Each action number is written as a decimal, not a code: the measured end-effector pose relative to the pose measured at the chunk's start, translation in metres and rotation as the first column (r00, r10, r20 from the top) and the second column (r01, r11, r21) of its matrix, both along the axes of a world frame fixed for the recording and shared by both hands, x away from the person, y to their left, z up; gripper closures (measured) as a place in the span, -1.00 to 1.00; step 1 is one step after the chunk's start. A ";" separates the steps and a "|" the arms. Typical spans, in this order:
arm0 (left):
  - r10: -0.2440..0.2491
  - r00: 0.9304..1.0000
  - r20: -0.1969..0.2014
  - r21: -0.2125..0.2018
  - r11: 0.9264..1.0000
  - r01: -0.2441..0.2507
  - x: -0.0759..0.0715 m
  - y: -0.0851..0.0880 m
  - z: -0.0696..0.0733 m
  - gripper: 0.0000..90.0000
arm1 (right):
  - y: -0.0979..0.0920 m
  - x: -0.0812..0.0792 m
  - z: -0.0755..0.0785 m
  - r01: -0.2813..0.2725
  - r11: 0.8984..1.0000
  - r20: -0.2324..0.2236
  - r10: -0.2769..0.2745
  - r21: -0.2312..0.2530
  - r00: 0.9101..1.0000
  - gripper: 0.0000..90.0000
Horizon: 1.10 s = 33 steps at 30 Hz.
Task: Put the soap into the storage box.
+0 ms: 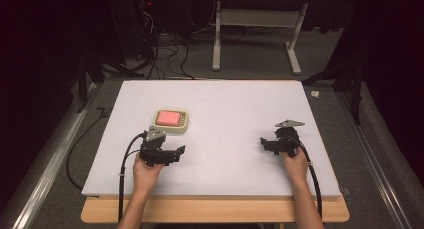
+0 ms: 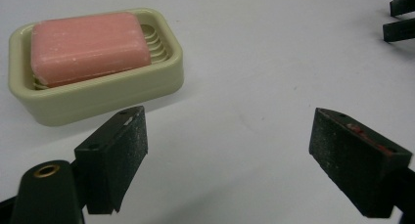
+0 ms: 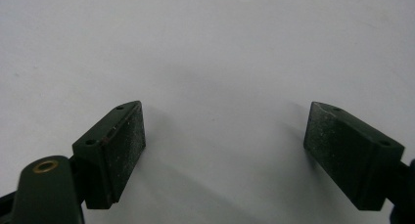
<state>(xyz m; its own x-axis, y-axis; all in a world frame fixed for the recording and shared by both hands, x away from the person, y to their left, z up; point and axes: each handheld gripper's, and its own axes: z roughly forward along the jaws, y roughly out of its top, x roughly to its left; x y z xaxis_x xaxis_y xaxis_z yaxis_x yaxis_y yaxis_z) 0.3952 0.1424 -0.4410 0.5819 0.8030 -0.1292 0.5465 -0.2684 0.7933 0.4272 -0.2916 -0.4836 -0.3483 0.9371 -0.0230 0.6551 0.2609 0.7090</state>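
Left gripper (image 1: 176,153) hovers low over the white table (image 1: 230,109), jaws wide apart, holding nothing. A pink soap (image 2: 88,45) lies in a cream dish (image 2: 105,94), just beyond and to one side of the left jaw, not touching it. Right gripper (image 1: 265,142) sits well apart on the table's right, jaws also spread, holding nothing.

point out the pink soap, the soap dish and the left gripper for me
pink soap (image 2: 88,45), left gripper view, top face.
soap dish (image 2: 105,94), left gripper view, front wall.
left gripper (image 1: 181,150), high view, between its fingertips.
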 end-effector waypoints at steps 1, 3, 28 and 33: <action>-0.003 1.000 -0.003 0.002 1.000 0.003 0.001 -0.002 -0.001 -0.66 | 0.000 0.000 0.000 0.000 1.000 0.000 0.000 0.000 1.000 -0.64; -0.008 1.000 -0.006 0.010 1.000 0.009 0.002 -0.004 -0.003 -0.66 | 0.000 0.000 0.000 0.000 1.000 0.000 0.000 0.000 1.000 -0.64; -0.051 0.998 -0.041 0.064 0.997 0.053 0.010 -0.028 -0.020 -0.66 | 0.000 0.000 0.000 0.000 1.000 0.001 0.000 0.000 1.000 -0.64; -0.050 0.997 -0.054 0.066 0.996 0.054 0.013 -0.031 -0.024 -0.66 | 0.000 0.000 0.000 -0.001 1.000 0.001 0.001 0.000 1.000 -0.64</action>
<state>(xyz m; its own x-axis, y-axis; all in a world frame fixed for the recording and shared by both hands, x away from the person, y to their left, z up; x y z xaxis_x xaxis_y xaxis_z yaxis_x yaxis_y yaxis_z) 0.4079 0.1111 -0.4653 0.6172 0.7796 -0.1066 0.5702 -0.3497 0.7433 0.4272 -0.2916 -0.4836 -0.3489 0.9369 -0.0235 0.6545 0.2615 0.7094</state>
